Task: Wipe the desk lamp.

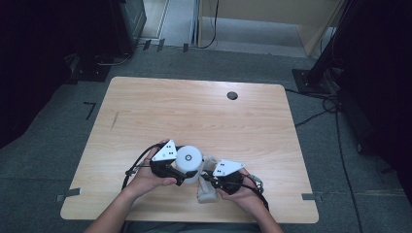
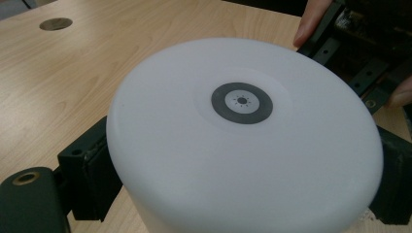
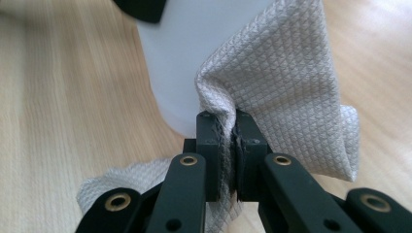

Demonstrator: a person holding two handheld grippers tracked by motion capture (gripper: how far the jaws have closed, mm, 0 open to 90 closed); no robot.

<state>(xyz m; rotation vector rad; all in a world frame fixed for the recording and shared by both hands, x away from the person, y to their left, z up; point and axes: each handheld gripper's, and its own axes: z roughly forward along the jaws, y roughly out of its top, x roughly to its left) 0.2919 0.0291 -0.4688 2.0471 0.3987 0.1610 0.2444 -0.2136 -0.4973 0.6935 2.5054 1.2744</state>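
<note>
White round plastic lamp (image 1: 189, 160), grey button on top: lower centre of high view, clamped between left gripper (image 1: 180, 175) jaws. Grey waffle-weave cloth (image 3: 282, 87): pinched in closed right gripper (image 3: 227, 145), pressed to lamp side. Risk: smooth body slipping under wiping push; cloth snagging.

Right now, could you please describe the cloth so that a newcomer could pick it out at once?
Find the wooden table and look to its near edge, where the two hands meet. Beside the white cylinder, the right gripper pinches the cloth: pale grey, waffle-textured, soft and crumpled.
</note>
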